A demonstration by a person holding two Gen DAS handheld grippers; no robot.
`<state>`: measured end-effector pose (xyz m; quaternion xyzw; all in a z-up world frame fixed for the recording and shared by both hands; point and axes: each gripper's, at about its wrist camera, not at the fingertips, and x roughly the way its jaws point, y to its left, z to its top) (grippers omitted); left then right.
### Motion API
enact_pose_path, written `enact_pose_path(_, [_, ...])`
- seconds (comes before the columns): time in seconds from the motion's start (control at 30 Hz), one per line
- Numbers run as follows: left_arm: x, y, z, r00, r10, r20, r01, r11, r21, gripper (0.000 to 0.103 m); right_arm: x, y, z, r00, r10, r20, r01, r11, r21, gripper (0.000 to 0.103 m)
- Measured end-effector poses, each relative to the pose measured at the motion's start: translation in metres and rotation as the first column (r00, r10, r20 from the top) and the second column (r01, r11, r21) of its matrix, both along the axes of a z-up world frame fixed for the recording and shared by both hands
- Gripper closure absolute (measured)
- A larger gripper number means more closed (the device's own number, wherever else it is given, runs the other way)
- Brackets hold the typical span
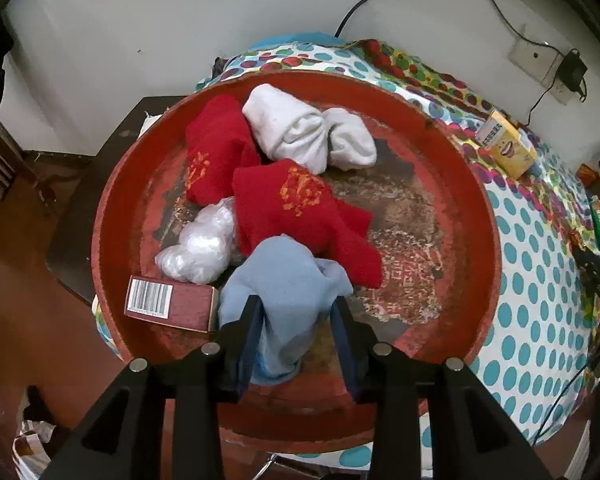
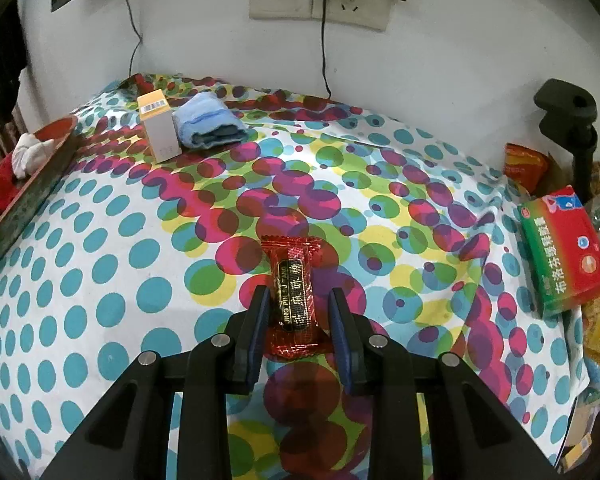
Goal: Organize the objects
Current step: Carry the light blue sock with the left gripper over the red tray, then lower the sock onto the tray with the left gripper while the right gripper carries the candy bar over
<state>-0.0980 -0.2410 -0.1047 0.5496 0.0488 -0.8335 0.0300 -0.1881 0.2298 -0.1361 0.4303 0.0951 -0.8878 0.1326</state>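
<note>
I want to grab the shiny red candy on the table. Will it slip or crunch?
The red candy probably crinkles: its wrapper looks like thin, glossy foil. It may slide between flat pads. It lies flat, so it likely won't roll.

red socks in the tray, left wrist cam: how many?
2. One red sock lies at the tray's far left, beside the white sock. The other red sock lies mid-tray, partly under the blue sock. More may be hidden underneath.

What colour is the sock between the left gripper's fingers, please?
Light blue sock, clearest in the left wrist view.
</note>
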Motion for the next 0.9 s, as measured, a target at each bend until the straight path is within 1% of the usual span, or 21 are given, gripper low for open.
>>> enact_pose_path(0.03, [0.0, 0.001, 0.0, 1.0, -0.007, 0.0, 0.007, 1.0, 0.004, 0.068, 0.0, -0.001, 0.0, 1.0, -0.001, 0.005, 0.001, 1.0, 0.004, 0.076])
enact_pose_path(0.07, [0.001, 0.001, 0.0, 1.0, -0.018, 0.002, 0.018, 1.0, 0.008, 0.067, 0.0, -0.004, 0.0, 1.0, -0.001, 0.009, 0.001, 1.0, 0.009, 0.081])
enact_pose_path(0.1, [0.002, 0.002, -0.001, 0.999, -0.036, 0.004, 0.036, 0.999, 0.012, 0.065, 0.001, -0.007, 0.001, 1.0, -0.005, 0.008, 0.005, 1.0, 0.028, 0.081])
enact_pose_path(0.13, [0.002, 0.003, -0.001, 0.999, -0.054, 0.005, 0.053, 0.998, 0.012, 0.06, 0.002, -0.01, 0.001, 1.0, -0.005, 0.007, 0.005, 0.999, 0.043, 0.081])
enact_pose_path(0.17, [0.002, 0.004, -0.002, 0.998, -0.068, 0.005, 0.068, 0.998, -0.001, 0.058, 0.002, -0.014, 0.001, 1.0, -0.001, 0.009, 0.001, 0.999, 0.05, 0.082])
enact_pose_path(0.23, [0.005, 0.004, 0.0, 0.996, -0.084, -0.014, 0.084, 0.996, -0.038, 0.057, 0.004, -0.02, 0.002, 1.0, -0.006, 0.01, 0.005, 0.998, 0.068, 0.082])
enact_pose_path(0.3, [0.008, 0.003, 0.002, 0.995, -0.092, -0.026, 0.091, 0.995, -0.038, 0.057, 0.005, -0.027, 0.003, 1.0, -0.012, 0.015, 0.01, 0.998, 0.067, 0.082])
enact_pose_path(0.43, [0.013, -0.006, 0.01, 0.993, -0.087, -0.08, 0.087, 0.996, -0.006, 0.056, 0.009, -0.041, 0.013, 1.0, -0.015, 0.01, 0.014, 0.999, 0.05, 0.082])
enact_pose_path(0.47, [0.015, -0.008, 0.011, 0.992, -0.086, -0.088, 0.085, 0.996, -0.005, 0.056, 0.011, -0.047, 0.017, 1.0, -0.01, 0.006, 0.01, 0.999, 0.047, 0.082])
enact_pose_path(0.5, [0.016, -0.009, 0.012, 0.993, -0.083, -0.089, 0.082, 0.997, -0.008, 0.056, 0.012, -0.053, 0.02, 1.0, 0.0, 0.006, 0.0, 0.999, 0.041, 0.085])
enact_pose_path(0.6, [0.02, -0.016, 0.016, 0.992, -0.073, -0.103, 0.072, 0.997, -0.014, 0.056, 0.017, -0.077, 0.031, 0.999, 0.042, -0.006, -0.042, 0.999, 0.02, 0.086])
enact_pose_path(0.67, [0.023, -0.023, 0.018, 0.992, -0.058, -0.115, 0.061, 0.998, 0.02, 0.056, 0.021, -0.097, 0.037, 0.997, 0.081, -0.011, -0.081, 0.996, 0.025, 0.088])
enact_pose_path(0.7, [0.024, -0.025, 0.019, 0.992, -0.052, -0.119, 0.056, 0.998, 0.026, 0.056, 0.022, -0.106, 0.038, 0.995, 0.096, -0.012, -0.096, 0.995, 0.031, 0.089])
enact_pose_path(0.77, [0.026, -0.028, 0.02, 0.991, -0.04, -0.127, 0.043, 0.999, 0.015, 0.056, 0.024, -0.119, 0.039, 0.994, 0.11, -0.011, -0.11, 0.993, 0.041, 0.089])
enact_pose_path(0.87, [0.027, -0.029, 0.019, 0.991, -0.043, -0.127, 0.047, 0.999, 0.028, 0.056, 0.026, -0.118, 0.04, 0.995, 0.097, -0.02, -0.096, 0.993, 0.066, 0.089])
enact_pose_path(0.9, [0.027, -0.029, 0.019, 0.991, -0.046, -0.129, 0.051, 0.998, 0.034, 0.056, 0.027, -0.115, 0.04, 0.996, 0.086, -0.02, -0.084, 0.994, 0.075, 0.086])
